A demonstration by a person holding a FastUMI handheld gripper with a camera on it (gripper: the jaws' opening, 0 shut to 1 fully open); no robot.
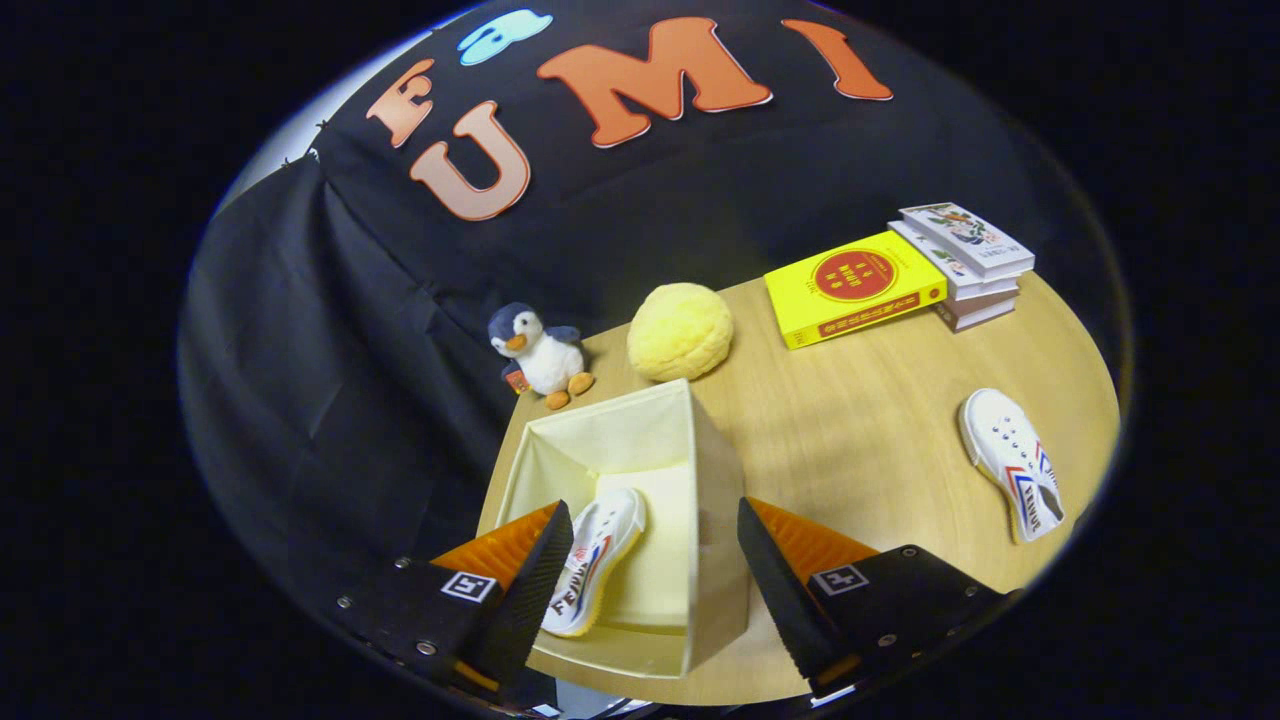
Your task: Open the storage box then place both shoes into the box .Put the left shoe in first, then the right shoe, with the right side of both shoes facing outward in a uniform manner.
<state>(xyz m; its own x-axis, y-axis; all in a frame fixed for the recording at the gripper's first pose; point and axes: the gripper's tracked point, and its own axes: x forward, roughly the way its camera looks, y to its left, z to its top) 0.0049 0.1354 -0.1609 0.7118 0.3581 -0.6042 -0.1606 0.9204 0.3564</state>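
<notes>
Box: the storage box (700, 470) stood open, between the fingers.
Done: 1 shoe (592, 560) lay inside.
Left: second shoe (1012, 462) on the table (860, 420), beyond the box.
Gripper (650, 570): fingers apart, holding nothing.

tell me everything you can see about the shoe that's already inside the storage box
The shoe in the box is a white canvas-looking sneaker with red and blue stripes on its side and a pale yellowish sole edge. It lies on its side on the floor of the open cream storage box, near the wall by one finger. The gripper hangs open above it, fingers spread wide, holding nothing. One finger partly overlaps the shoe in the view; whether they touch is unclear.
</notes>
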